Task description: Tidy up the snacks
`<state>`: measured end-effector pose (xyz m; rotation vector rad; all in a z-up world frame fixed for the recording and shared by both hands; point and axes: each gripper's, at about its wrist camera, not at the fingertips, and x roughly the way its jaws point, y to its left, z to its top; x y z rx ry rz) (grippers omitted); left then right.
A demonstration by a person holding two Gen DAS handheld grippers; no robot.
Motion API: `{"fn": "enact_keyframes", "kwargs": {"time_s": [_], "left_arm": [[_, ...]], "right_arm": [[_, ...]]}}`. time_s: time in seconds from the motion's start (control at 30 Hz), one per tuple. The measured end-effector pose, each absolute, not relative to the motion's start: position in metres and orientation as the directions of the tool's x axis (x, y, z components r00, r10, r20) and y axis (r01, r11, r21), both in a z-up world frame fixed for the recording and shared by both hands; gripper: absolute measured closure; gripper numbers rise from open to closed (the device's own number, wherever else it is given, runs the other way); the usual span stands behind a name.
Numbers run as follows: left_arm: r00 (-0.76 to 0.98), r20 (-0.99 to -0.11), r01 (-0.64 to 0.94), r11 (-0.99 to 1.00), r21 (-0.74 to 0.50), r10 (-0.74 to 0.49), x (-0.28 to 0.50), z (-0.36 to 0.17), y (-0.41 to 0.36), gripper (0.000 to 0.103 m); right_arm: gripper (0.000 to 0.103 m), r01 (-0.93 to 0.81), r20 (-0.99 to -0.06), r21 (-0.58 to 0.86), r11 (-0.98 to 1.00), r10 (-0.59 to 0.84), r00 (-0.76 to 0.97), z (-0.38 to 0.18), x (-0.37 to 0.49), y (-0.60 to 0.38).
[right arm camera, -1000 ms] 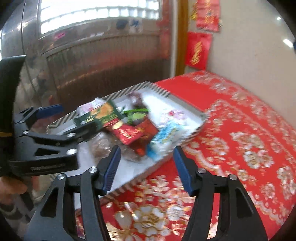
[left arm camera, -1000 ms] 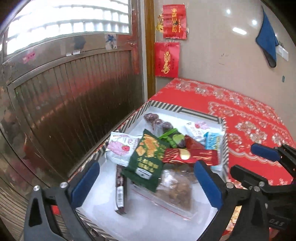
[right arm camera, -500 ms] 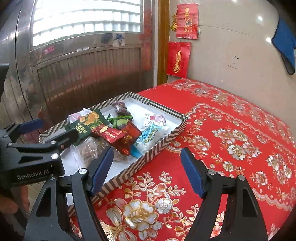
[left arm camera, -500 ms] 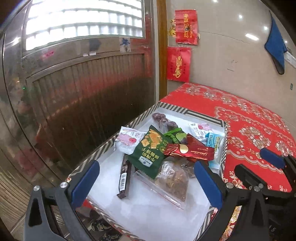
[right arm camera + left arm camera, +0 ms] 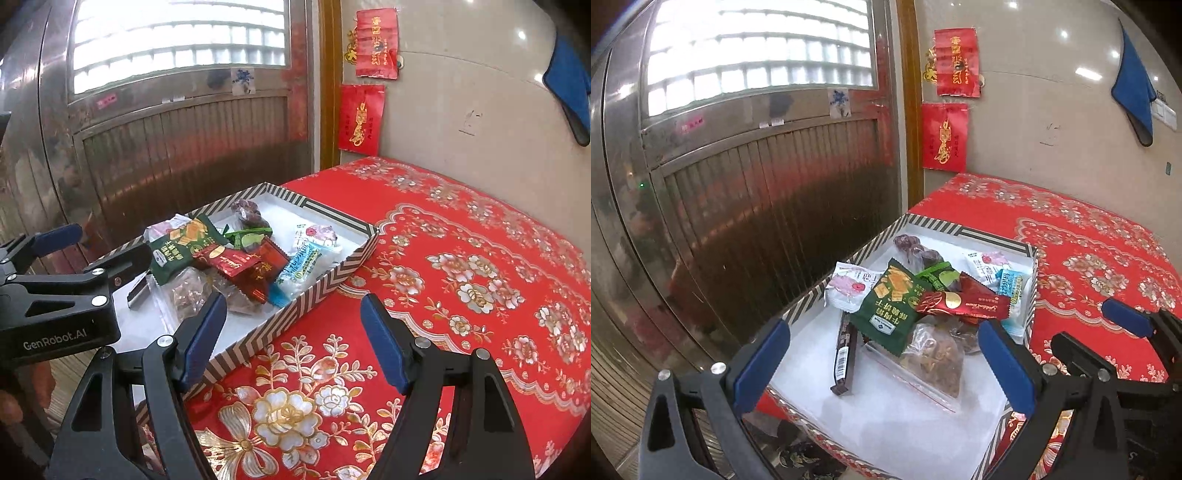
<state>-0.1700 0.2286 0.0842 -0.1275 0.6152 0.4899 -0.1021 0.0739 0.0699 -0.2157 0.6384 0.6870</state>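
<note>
1. Left gripper [image 5: 882,365]: you held it with jaws spread wide and nothing between the blue pads, above the near end of the box.
2. Right gripper [image 5: 293,338]: jaws likewise apart and empty, over the box's side wall and the red floral cloth [image 5: 461,280].
3. Striped box [image 5: 975,233]: it sat at the cloth's left edge, beside the metal door [image 5: 768,206].
4. Snacks, heaped toward the box's far half: dark green cracker packet [image 5: 892,308] on top; red gold-lettered packet [image 5: 964,304] just right of it; clear bag of brown pieces [image 5: 936,360] beneath both; dark snack bar [image 5: 844,354] lying alone on the white floor; pink-and-white packet [image 5: 849,286] against the left wall; light blue packet [image 5: 1010,286] against the right wall.
</note>
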Motion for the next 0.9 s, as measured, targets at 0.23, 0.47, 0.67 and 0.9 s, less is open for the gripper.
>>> {"fn": "enact_keyframes", "kwargs": {"time_s": [0.23,0.47,0.67,0.9], "left_arm": [[0.702,-0.584,-0.479,0.877,0.037,0.408,-0.170,0.083,0.230,0.000],[0.703,-0.580,-0.480,0.876,0.040,0.412,-0.170,0.082,0.232,0.000],[0.726,-0.542,-0.458,0.885,0.077,0.423,-0.170,0.083,0.222,0.000],[0.729,-0.548,-0.444,0.893,0.075,0.409,-0.164,0.085,0.216,0.000]], "right_arm": [[0.027,-0.653,-0.620,0.019,0.757,0.521,0.587,0.068,-0.101,0.076],[0.027,-0.656,-0.623,0.014,0.755,0.519,0.585,0.068,-0.101,0.077],[0.027,-0.659,-0.634,0.009,0.752,0.514,0.578,0.066,-0.101,0.080],[0.027,-0.651,-0.637,0.011,0.759,0.508,0.581,0.066,-0.101,0.074]]}}
